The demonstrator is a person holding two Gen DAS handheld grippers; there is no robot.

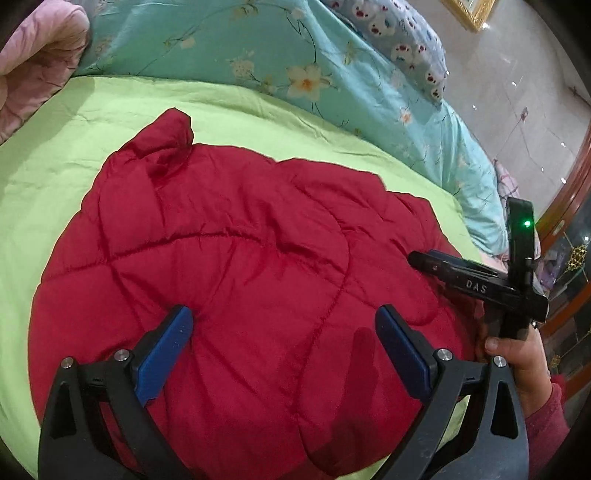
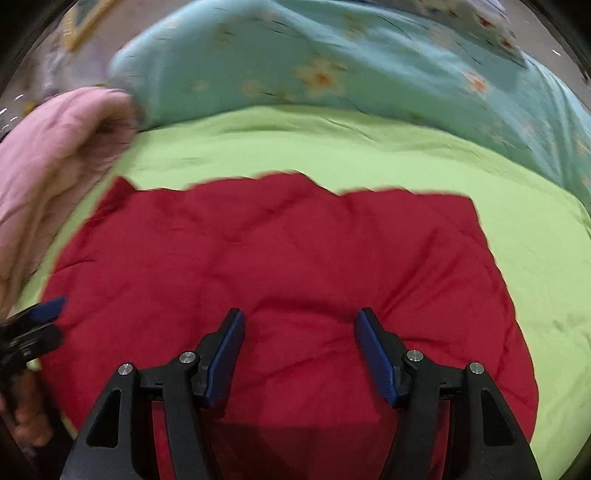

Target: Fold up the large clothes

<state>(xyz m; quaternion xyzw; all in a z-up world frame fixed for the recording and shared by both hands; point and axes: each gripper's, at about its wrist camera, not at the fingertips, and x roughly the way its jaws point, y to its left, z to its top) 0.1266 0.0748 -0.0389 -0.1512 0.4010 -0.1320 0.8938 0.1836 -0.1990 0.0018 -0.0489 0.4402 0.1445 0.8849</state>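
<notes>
A: Where is the garment?

B: The red quilted jacket (image 1: 251, 280) lies spread on the green sheet (image 1: 92, 155) of the bed, roughly in the middle. Its far edge is uneven, with a bunched, rumpled bit of red fabric sticking up at the far left corner in the left wrist view.

A: And the left gripper (image 1: 283, 325)?

B: Poised over the near part of the jacket, jaws spread wide, blue pads facing each other with only quilted fabric seen between them. Nothing is pinched; whether the tips touch the cloth I cannot tell.

A: The right gripper (image 2: 299, 326)?

B: Also above the jacket, jaws apart and clamping nothing, though set narrower than the left pair. The right wrist view is blurred (edges of the jacket smear noticeably). From the left wrist view the same tool shows at the jacket's right edge, with a hand (image 1: 517, 362) wrapped round its handle and a green light (image 1: 527, 223) glowing on its upright part.

A: What surrounds the jacket?

B: A turquoise floral quilt (image 1: 229, 48) is heaped along the far side of the bed, a pink blanket (image 1: 33, 62) bunched at the far left, and a bear-print pillow (image 1: 399, 33) beyond the quilt.
</notes>
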